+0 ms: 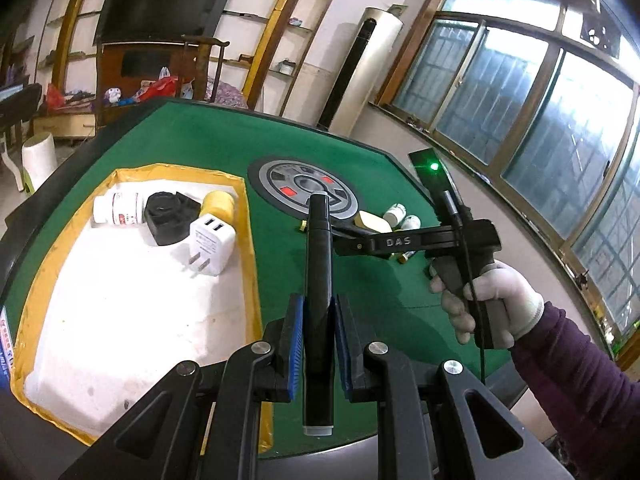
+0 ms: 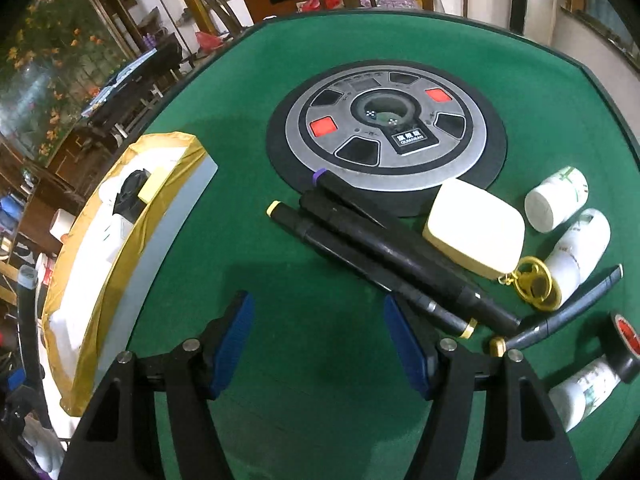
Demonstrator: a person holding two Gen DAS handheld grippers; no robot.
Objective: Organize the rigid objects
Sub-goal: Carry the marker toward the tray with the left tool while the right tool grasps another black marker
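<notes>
My left gripper (image 1: 319,316) is shut on a black marker pen (image 1: 319,280), held upright above the right edge of the white foam tray (image 1: 120,320). The tray holds a white pill bottle (image 1: 118,209), a black strap (image 1: 168,216), a yellow roll (image 1: 218,205) and a white USB charger (image 1: 210,246). My right gripper (image 2: 320,336) is open and empty above the green felt, just left of two black markers (image 2: 360,256). A cream case (image 2: 476,228) with a gold keyring (image 2: 536,284), white bottles (image 2: 556,200) and a black antenna (image 2: 568,308) lie to its right.
The green mahjong table (image 2: 280,60) has a round grey control hub (image 2: 386,128) at its centre. A black tape roll (image 2: 624,344) and another white bottle (image 2: 584,392) lie at the right edge. The tray (image 2: 132,240) shows at the left. Windows stand right of the table.
</notes>
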